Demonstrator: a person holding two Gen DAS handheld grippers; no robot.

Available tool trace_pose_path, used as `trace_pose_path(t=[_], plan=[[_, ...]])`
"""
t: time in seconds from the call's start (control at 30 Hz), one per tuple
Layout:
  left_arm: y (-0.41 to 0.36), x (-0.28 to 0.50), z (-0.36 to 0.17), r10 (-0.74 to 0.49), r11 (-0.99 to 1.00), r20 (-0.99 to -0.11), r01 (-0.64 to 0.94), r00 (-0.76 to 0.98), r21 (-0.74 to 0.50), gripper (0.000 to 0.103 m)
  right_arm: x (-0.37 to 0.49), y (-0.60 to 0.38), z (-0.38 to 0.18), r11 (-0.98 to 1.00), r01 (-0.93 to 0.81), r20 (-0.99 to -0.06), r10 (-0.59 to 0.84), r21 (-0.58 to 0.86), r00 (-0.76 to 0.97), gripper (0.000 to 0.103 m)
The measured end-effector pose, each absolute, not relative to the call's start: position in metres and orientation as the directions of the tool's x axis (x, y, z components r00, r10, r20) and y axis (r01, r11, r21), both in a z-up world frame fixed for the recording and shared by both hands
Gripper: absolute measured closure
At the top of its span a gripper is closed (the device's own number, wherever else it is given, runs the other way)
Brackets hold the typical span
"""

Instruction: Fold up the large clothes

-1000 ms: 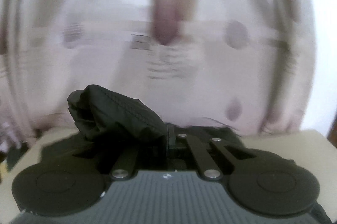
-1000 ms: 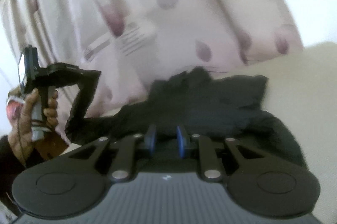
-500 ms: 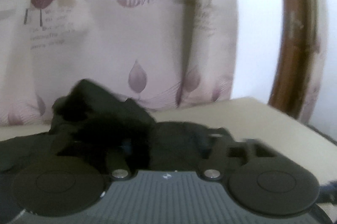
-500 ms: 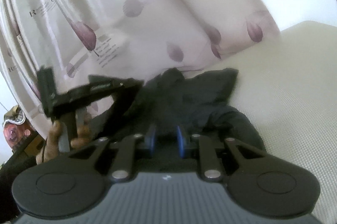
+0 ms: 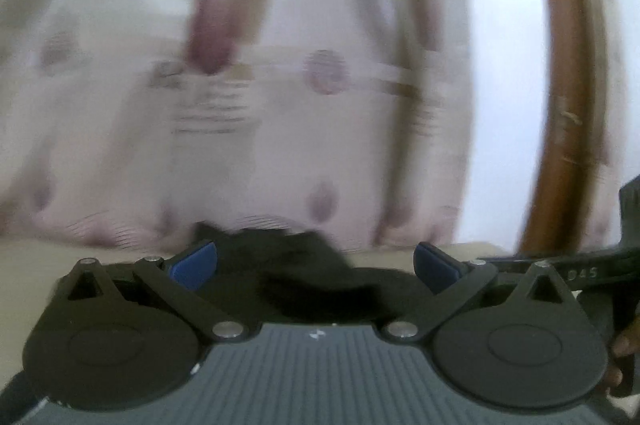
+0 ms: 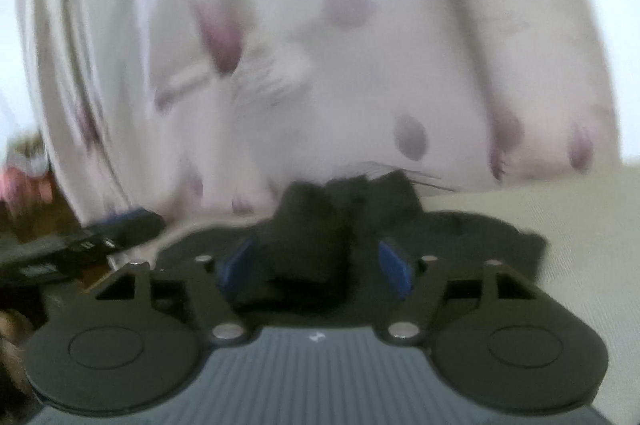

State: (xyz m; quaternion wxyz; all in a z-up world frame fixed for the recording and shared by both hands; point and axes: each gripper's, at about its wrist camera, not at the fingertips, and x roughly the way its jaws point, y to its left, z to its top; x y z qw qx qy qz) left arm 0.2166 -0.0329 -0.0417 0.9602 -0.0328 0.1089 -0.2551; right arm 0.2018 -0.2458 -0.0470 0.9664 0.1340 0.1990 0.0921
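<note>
Left hand-held gripper [image 5: 314,263]: blue pads spread wide, released, nothing between them; a black garment [image 5: 320,285] lies bunched on the cream bench [image 5: 80,251] just ahead of it. Right hand-held gripper [image 6: 316,267]: pads parted to either side of a raised fold of the same black garment [image 6: 312,237], no visible clamping, the rest spreading to the right over the bench [image 6: 580,209]. Backdrop: a pale leaf-print curtain [image 5: 280,85], blurred, and a brown wooden post [image 5: 560,105] at right.
</note>
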Motion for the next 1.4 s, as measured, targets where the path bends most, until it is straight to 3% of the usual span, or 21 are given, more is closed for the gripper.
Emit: trace_pose_path(t=[0.07, 0.17, 0.3, 0.33, 0.37, 0.5, 0.6, 0.77, 0.87, 0.97, 1.07, 1.17, 1.27, 1.4], plan=[[-0.019, 0.223, -0.051, -0.447, 0.895, -0.219, 0.434, 0.867, -0.105, 0.000, 0.227, -0.214, -0.045, 0.978, -0.143, -0.421, 0.196, 0.154, 0.886, 0.023], [-0.007, 0.237, -0.063, -0.371, 0.929, -0.295, 0.353, 0.881, -0.113, 0.000, 0.265, -0.170, -0.052, 0.983, -0.159, -0.466, 0.100, -0.089, 0.879, 0.023], [0.008, 0.243, -0.075, -0.315, 0.948, -0.304, 0.280, 0.899, -0.154, 0.000, 0.313, -0.135, -0.079, 0.938, -0.194, -0.533, 0.012, -0.288, 0.846, 0.025], [0.010, 0.244, -0.077, -0.299, 0.953, -0.312, 0.266, 0.902, -0.146, 0.000, 0.319, -0.135, -0.085, 0.935, -0.174, -0.536, -0.020, -0.308, 0.844, 0.049], [0.011, 0.246, -0.080, -0.287, 0.957, -0.319, 0.255, 0.903, -0.138, 0.000, 0.324, -0.144, -0.086, 0.951, -0.147, -0.543, -0.025, -0.271, 0.839, 0.085], [0.012, 0.243, -0.083, -0.272, 0.962, -0.328, 0.251, 0.905, -0.107, 0.000, 0.314, -0.231, -0.083, 0.996, 0.062, -0.526, -0.017, 0.067, 0.850, 0.088], [0.009, 0.241, -0.080, -0.285, 0.958, -0.303, 0.267, 0.909, -0.102, 0.000, 0.297, -0.300, -0.096, 0.922, 0.162, -0.532, 0.054, 0.352, 0.845, 0.091], [-0.006, 0.250, -0.073, -0.294, 0.956, -0.279, 0.277, 0.914, -0.099, 0.000, 0.275, -0.364, -0.133, 0.748, 0.264, -0.504, 0.108, 0.610, 0.857, 0.099], [-0.015, 0.260, -0.076, -0.280, 0.960, -0.281, 0.265, 0.918, -0.091, 0.000, 0.271, -0.385, -0.163, 0.607, 0.247, -0.467, 0.233, 0.755, 0.853, 0.100], [-0.021, 0.274, -0.079, -0.232, 0.973, -0.295, 0.222, 0.927, -0.068, 0.000, 0.254, -0.393, -0.164, 0.605, 0.301, -0.476, 0.148, 0.737, 0.867, 0.098], [-0.018, 0.281, -0.075, -0.256, 0.966, -0.288, 0.233, 0.923, -0.111, 0.000, 0.233, -0.392, -0.125, 0.672, 0.279, -0.381, 0.005, 0.686, 0.925, 0.097], [-0.020, 0.284, -0.070, -0.238, 0.971, -0.245, 0.223, 0.940, -0.085, 0.000, 0.250, -0.365, -0.080, 0.781, 0.119, -0.302, 0.092, 0.613, 0.949, 0.097], [-0.022, 0.292, -0.067, -0.208, 0.978, -0.235, 0.199, 0.949, -0.063, 0.000, 0.289, -0.321, -0.056, 0.880, 0.010, -0.347, 0.176, 0.474, 0.921, 0.097], [-0.022, 0.306, -0.069, -0.186, 0.982, -0.254, 0.175, 0.949, -0.068, 0.000, 0.335, -0.270, -0.077, 0.978, -0.004, -0.504, 0.112, 0.210, 0.856, 0.097]])
